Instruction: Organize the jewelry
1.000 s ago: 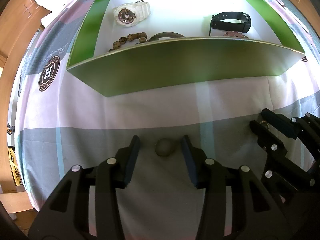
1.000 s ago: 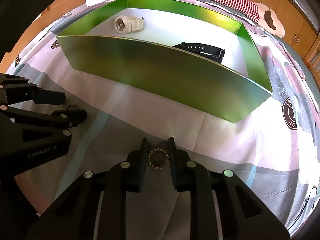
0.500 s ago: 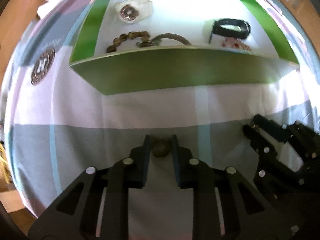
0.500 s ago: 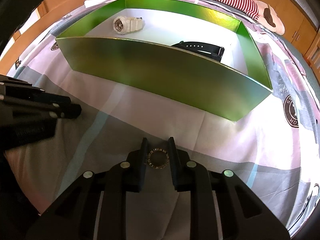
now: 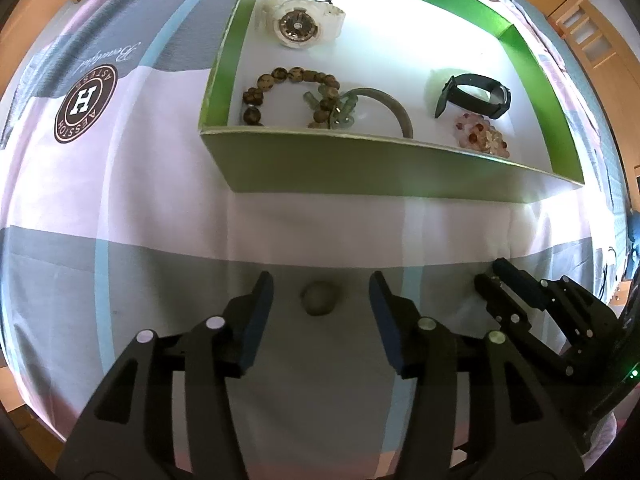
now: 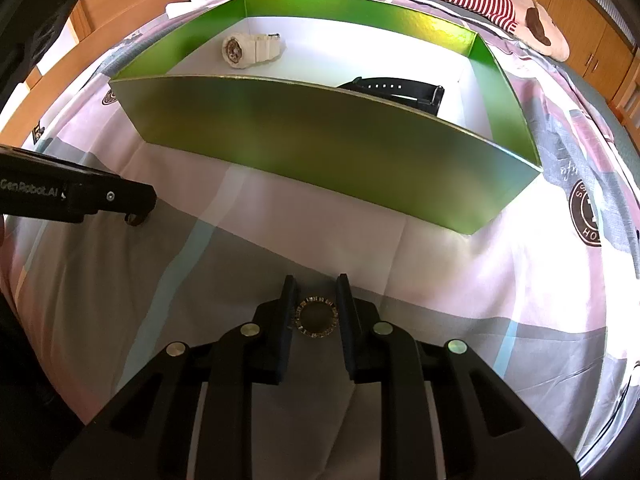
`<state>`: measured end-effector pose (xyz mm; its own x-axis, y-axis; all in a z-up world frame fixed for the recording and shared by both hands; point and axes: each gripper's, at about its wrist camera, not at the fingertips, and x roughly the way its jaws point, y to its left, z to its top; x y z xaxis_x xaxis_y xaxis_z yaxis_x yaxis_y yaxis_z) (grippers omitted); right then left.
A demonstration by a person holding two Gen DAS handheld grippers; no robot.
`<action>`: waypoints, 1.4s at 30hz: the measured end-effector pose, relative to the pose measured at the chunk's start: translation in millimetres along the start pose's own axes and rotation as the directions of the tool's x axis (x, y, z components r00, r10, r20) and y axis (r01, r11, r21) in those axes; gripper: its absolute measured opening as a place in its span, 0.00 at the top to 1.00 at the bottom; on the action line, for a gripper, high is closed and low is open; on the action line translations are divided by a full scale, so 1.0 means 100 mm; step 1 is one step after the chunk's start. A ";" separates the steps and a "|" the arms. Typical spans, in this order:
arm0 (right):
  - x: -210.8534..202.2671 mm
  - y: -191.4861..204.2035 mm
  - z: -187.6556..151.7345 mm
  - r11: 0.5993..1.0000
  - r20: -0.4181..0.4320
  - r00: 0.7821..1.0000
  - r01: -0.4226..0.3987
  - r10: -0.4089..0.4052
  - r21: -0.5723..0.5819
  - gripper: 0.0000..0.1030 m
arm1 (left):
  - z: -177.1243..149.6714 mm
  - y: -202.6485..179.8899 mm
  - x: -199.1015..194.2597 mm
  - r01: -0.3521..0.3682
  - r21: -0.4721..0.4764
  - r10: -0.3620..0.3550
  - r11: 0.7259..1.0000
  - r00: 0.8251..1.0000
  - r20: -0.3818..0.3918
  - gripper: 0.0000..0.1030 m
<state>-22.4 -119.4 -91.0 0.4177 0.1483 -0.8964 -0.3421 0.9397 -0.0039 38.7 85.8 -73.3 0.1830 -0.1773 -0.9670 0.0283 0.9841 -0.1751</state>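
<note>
Left gripper [image 5: 320,308] points down at the bedsheet [image 5: 160,208]; jaws have just been opening and stand apart; small grey-green bead [image 5: 318,303] lies on the sheet between them, neither pad touching it; right gripper [image 6: 316,308] is clamped on a studded ring [image 6: 316,317], pads pressing both sides, just above the grey stripe of the sheet.

Green box [image 5: 360,176] with white floor sits beyond both grippers; inside, from the left wrist view: white watch [image 5: 298,26] at the far left, brown bead bracelet [image 5: 288,94] nearer, green beaded piece [image 5: 340,110] touching it, grey-green bangle [image 5: 390,104] partly behind the near wall, black watch band [image 5: 474,96] to the right, pink-and-amber bead cluster [image 5: 480,136] just in front of it.

Writing: round brown logo [image 5: 85,104] on the sheet has a large "H", ring text seen upside down, roughly "ASTESS" and "AVESSION"; cursive line beside it not legible; left gripper's body reads "GenRobot.AI" [image 6: 30,192] in the right wrist view; a second logo patch [image 6: 588,216] is partly cut off, only "S" and "HO" readable.
</note>
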 end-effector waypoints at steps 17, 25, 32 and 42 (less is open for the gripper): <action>-0.01 0.07 -0.04 0.999 -0.006 1.000 0.029 -0.029 -0.045 0.63 | -0.16 -0.10 0.19 -0.103 0.073 0.106 0.992 0.994 -0.039 0.41; 0.00 0.05 -0.03 1.000 -0.043 0.999 0.012 -0.012 -0.016 0.63 | -0.18 -0.28 0.32 -0.139 0.085 0.142 0.987 0.990 -0.028 0.41; -0.01 0.07 -0.04 1.000 -0.049 0.999 0.006 -0.006 -0.017 0.66 | -0.25 -0.69 0.37 -0.194 0.123 0.193 0.973 0.981 0.016 0.54; -0.03 0.07 -0.03 0.999 -0.026 0.999 -0.027 0.026 -0.021 0.78 | -0.31 -0.75 0.33 -0.156 0.107 0.154 0.982 0.988 0.028 0.80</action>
<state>-28.8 -114.1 -89.3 0.3867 0.1650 -0.9073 -0.3711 0.9285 0.0108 12.3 6.1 -98.3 0.2131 -0.0235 -0.9767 0.1041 0.9946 -0.0012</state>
